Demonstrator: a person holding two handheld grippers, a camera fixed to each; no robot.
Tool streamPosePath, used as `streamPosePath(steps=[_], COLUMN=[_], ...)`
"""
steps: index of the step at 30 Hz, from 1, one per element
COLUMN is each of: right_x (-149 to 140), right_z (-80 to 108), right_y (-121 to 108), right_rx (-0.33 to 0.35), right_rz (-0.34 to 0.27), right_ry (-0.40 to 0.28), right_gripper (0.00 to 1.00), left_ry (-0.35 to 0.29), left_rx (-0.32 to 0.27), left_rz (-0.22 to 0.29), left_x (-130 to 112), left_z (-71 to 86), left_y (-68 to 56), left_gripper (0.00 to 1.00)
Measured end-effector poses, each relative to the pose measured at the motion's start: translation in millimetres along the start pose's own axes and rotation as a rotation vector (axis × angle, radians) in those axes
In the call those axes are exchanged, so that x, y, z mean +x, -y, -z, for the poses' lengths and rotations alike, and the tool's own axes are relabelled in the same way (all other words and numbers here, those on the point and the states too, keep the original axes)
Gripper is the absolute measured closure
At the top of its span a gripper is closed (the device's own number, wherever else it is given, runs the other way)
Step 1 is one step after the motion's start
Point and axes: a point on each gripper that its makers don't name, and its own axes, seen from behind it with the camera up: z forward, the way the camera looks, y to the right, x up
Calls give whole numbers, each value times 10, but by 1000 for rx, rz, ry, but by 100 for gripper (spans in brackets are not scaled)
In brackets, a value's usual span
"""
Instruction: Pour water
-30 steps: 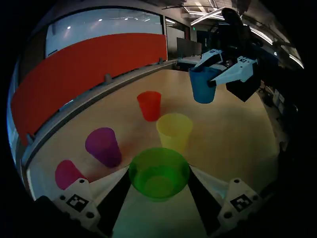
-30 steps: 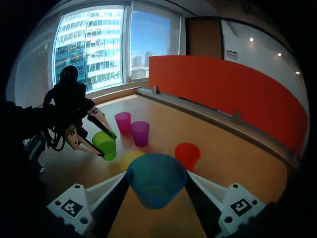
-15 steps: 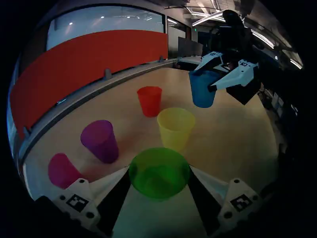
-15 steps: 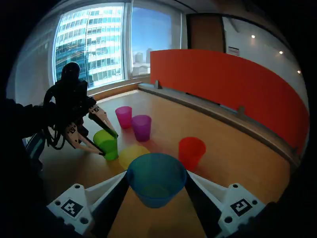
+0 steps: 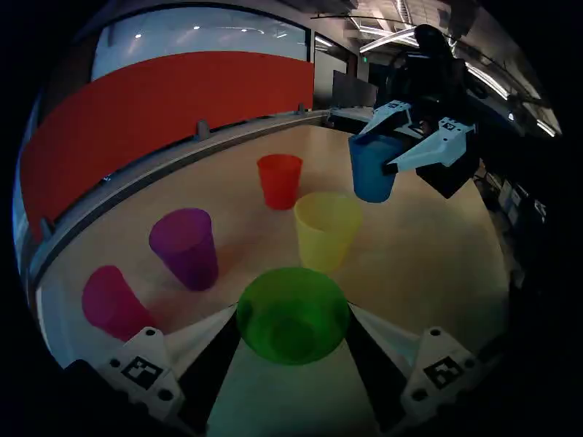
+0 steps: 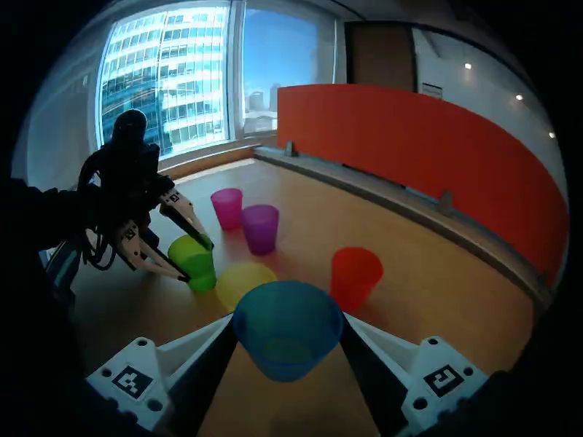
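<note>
The left gripper (image 5: 293,315) points forward and a little downward. Its two white fingers (image 5: 189,336) press on opposite sides of a green cup (image 5: 293,342), which stands upright between them. The right gripper (image 6: 288,331) clamps a blue cup (image 6: 288,357) the same way, with both fingers against its wall. In the left gripper view, the right gripper (image 5: 373,146) is near the far edge of the table (image 5: 437,247), its cup upright. In the right gripper view, a dark sleeve (image 6: 44,211) reaches in behind the left gripper (image 6: 192,258).

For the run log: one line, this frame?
left claw: shut on green cup; right claw: shut on blue cup; no pour yet; on table: yellow cup, red cup, purple cup, pink cup
</note>
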Motion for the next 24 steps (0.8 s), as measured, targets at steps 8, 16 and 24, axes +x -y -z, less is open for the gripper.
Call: streamPosePath(steps=[8, 16, 24], right_x=[-43, -74, -169], right_z=[-49, -71, -126], right_y=[31, 37, 43], right_rx=[3, 2, -1], right_rz=[10, 19, 18], right_ry=[13, 20, 28], right_gripper=[6, 6, 6], left_ry=[-1, 15, 30], left_rx=[4, 11, 14], left_rz=[2, 6, -8], left_x=[-15, -65, -144], left_z=[3, 13, 64], left_y=[13, 39, 33], left_gripper=[10, 0, 0])
